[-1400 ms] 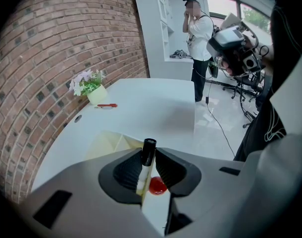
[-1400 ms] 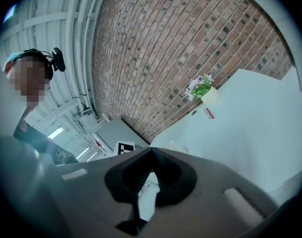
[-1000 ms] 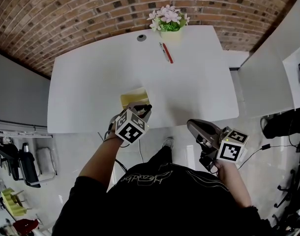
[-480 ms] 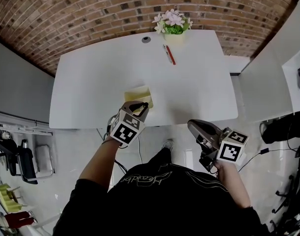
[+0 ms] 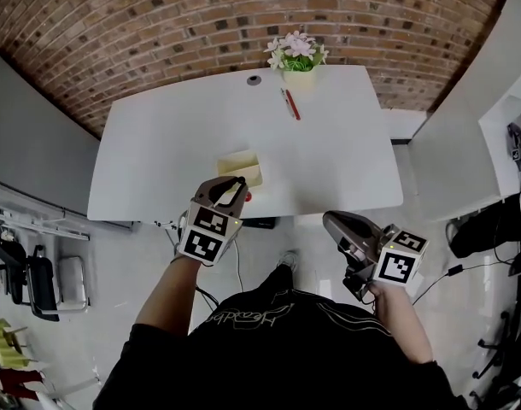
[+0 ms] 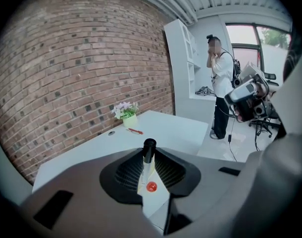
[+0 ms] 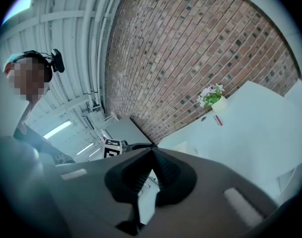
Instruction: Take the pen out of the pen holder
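Observation:
A pale yellow pen holder (image 5: 240,168) stands near the front edge of the white table (image 5: 158,161). My left gripper (image 5: 235,186) hangs just in front of and above it, shut on a pen (image 5: 242,186) with a black cap and a red tip. In the left gripper view the pen (image 6: 147,163) stands upright between the pads, and the holder (image 6: 158,202) shows below it. My right gripper (image 5: 333,222) hangs off the table's front right edge. Its jaw tips meet with nothing between them (image 7: 152,151).
A small pot of pink flowers (image 5: 296,58) stands at the table's far edge. A red pen (image 5: 289,103) lies in front of it, and a round cable hole (image 5: 254,80) is to its left. A person (image 6: 221,83) stands by white shelves beyond the table.
My left gripper has risen and drawn back from the holder, bringing the pen up with it. The right gripper has shifted slightly.

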Demonstrator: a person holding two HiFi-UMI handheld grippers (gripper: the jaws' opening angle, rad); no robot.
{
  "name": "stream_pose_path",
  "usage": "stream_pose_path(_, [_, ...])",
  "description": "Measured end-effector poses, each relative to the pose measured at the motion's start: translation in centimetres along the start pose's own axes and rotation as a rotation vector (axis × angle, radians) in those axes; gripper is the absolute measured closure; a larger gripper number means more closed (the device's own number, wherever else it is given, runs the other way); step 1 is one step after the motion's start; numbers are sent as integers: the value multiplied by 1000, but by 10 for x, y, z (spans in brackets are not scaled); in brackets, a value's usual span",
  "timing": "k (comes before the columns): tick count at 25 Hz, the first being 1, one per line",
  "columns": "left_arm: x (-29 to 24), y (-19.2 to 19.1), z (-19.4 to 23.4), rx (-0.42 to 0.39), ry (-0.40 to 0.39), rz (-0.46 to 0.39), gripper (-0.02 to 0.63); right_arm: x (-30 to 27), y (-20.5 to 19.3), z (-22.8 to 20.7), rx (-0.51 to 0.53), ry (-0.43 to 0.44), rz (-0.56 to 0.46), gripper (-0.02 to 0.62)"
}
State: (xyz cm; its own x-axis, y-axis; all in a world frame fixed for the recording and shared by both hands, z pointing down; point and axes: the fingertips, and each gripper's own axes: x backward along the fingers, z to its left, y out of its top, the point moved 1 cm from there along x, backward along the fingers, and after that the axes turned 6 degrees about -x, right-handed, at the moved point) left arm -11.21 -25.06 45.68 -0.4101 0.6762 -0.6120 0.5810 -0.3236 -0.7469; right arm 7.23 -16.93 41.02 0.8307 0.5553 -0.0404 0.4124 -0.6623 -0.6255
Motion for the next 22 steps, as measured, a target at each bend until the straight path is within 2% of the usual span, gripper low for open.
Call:
stream_pose_path(3, [20,15,-6,7,28,-60,529,9,-1,11,22,10,-9,600])
stream_pose_path(6, [42,28,-17,24,20,-125,529,19,-3,24,45,17,-15,600])
stream_pose_path(14, [96,54,-61,196,-126,-300,529,37,-3,63,129,39,-32,600])
stream_pose_path(22, [141,61,-107,326,-272,-399,529,55,-22,99,226,54,-10,600])
